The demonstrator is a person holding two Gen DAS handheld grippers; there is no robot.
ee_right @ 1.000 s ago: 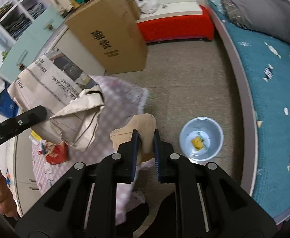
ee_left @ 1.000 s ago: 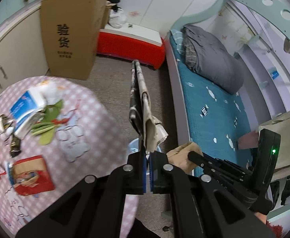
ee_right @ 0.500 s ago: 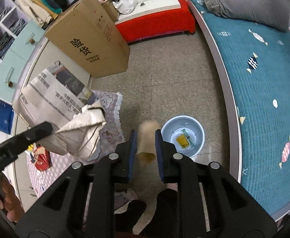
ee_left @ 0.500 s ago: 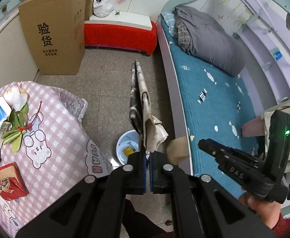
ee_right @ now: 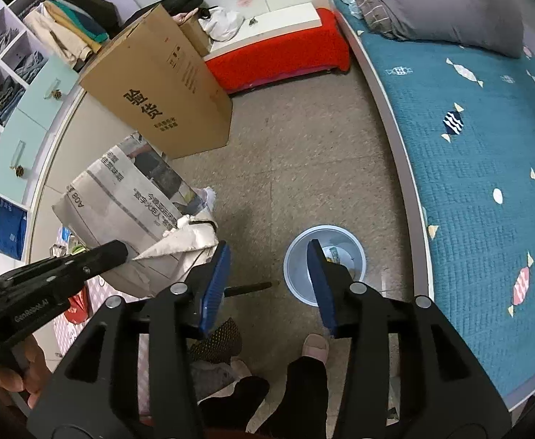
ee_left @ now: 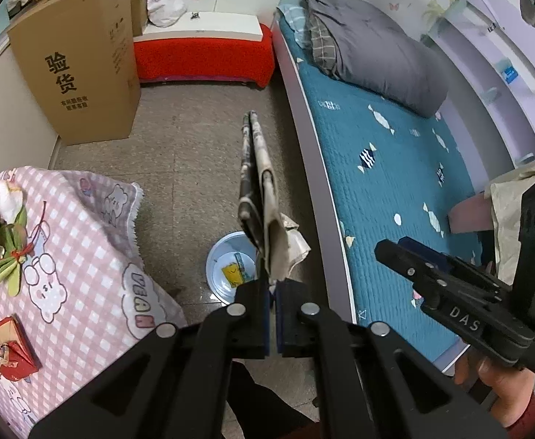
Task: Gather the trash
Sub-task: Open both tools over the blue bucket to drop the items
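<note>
R gripper (ee_right: pixel 267 278) jaws opening, empty, above bin (ee_right: pixel 296 274) w/ trash

Cardboard box (ee_left: pixel 80 55) on floor, red bench (ee_left: pixel 205 58), teal bed (ee_left: pixel 395 183), grey duvet (ee_left: pixel 373 47)

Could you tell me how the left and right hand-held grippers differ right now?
The left hand-held gripper is shut on a folded newspaper with crumpled paper, while the right hand-held gripper is opening with nothing between its blue pads. The newspaper stands up from the left one; the right frames only floor. Both point down near the blue basin.

One basin (ee_left: pixel 227 274), one newspaper (ee_left: pixel 258 197), one box (ee_left: pixel 80 62)
</note>
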